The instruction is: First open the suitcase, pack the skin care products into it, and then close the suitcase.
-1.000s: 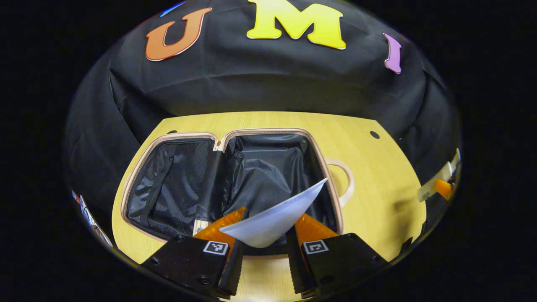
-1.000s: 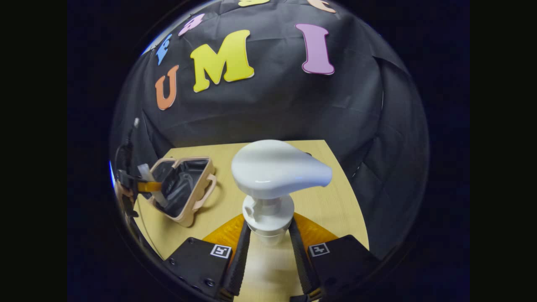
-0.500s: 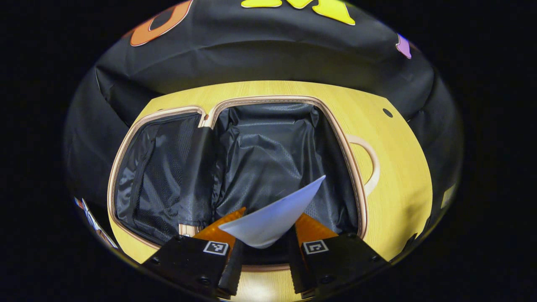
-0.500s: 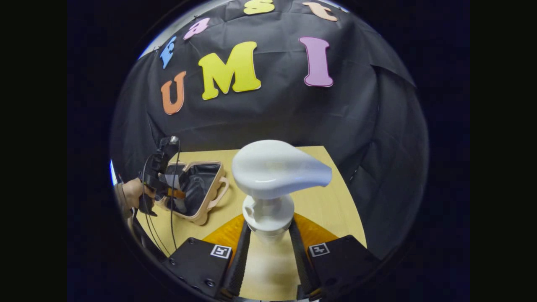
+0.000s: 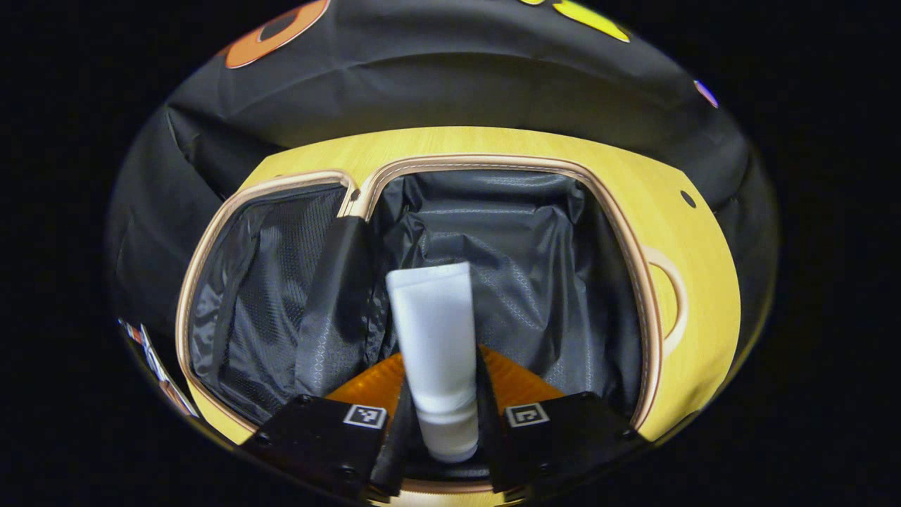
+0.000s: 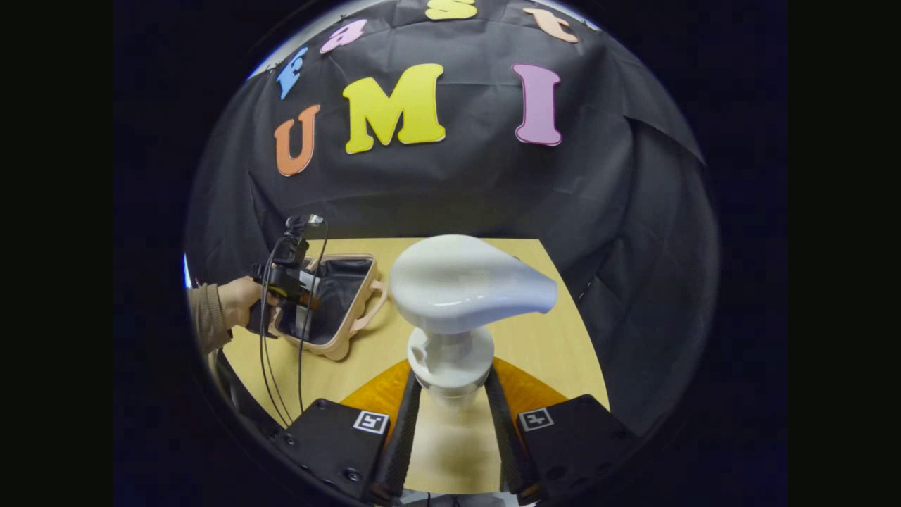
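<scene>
Left gripper [image 5: 440,422]: fingers clamped on white tube [image 5: 435,345], centre frame, above the open suitcase [image 5: 637,267] (black lining) on the tabletop [image 5: 704,296]. Right gripper [image 6: 450,415]: fingers clamped on the neck of pump bottle [image 6: 464,292], centre frame.

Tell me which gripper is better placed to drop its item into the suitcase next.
Left: the left gripper holds the white tube over the open suitcase. The right gripper, holding the pump bottle, is off beside it.
</scene>
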A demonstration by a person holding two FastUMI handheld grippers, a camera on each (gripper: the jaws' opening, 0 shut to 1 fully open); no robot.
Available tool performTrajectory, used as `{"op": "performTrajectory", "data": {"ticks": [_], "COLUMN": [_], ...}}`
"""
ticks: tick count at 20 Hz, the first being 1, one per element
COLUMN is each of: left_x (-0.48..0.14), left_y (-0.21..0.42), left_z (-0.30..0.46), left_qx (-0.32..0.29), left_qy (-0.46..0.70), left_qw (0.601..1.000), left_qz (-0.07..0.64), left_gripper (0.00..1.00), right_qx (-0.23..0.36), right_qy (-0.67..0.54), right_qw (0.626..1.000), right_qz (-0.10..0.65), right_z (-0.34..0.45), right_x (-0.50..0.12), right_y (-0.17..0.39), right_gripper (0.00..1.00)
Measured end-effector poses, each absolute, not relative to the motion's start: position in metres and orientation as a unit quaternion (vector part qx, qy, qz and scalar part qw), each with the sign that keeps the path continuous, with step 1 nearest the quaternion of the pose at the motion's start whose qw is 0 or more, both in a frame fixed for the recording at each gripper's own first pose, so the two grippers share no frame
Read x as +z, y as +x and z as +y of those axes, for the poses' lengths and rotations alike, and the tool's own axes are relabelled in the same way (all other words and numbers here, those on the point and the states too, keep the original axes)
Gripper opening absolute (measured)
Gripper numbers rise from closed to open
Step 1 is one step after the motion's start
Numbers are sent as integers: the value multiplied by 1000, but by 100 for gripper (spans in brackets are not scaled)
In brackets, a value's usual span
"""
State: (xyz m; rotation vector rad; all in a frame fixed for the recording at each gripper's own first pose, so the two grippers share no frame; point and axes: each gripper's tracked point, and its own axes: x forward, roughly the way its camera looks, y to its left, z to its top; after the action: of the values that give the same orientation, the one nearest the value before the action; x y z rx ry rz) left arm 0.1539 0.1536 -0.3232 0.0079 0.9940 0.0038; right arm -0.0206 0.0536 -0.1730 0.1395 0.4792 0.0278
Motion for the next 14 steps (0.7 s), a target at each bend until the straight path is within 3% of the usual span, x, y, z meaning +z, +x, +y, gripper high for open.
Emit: {"op": "performTrajectory", "data": {"ticks": [1, 2, 6, 7, 8, 14], "left_x": [-330, -330, -331, -330, -330, -321], "left_y": [152, 153, 156, 156, 156, 153], "left_z": [157, 156, 155, 154, 153, 154], "left_qx": [8, 10, 3, 1, -7, -27], "left_qy": [-4, -7, 3, 3, 4, 0], "left_qw": [875, 878, 883, 884, 885, 892], "left_qz": [484, 479, 469, 467, 466, 451], "left_gripper": [48, 36, 34, 40, 33, 35], "right_qx": [15, 16, 27, 32, 40, 112], "right_qy": [71, 73, 65, 64, 62, 53], "right_qw": [968, 967, 965, 965, 964, 962], "right_qz": [241, 244, 253, 254, 254, 242], "right_z": [56, 60, 76, 82, 91, 163], "right_x": [-173, -175, -178, -177, -174, -137], "right_y": [-21, -22, -19, -17, -13, 38], "right_gripper": [50, 49, 50, 50, 50, 50]}}
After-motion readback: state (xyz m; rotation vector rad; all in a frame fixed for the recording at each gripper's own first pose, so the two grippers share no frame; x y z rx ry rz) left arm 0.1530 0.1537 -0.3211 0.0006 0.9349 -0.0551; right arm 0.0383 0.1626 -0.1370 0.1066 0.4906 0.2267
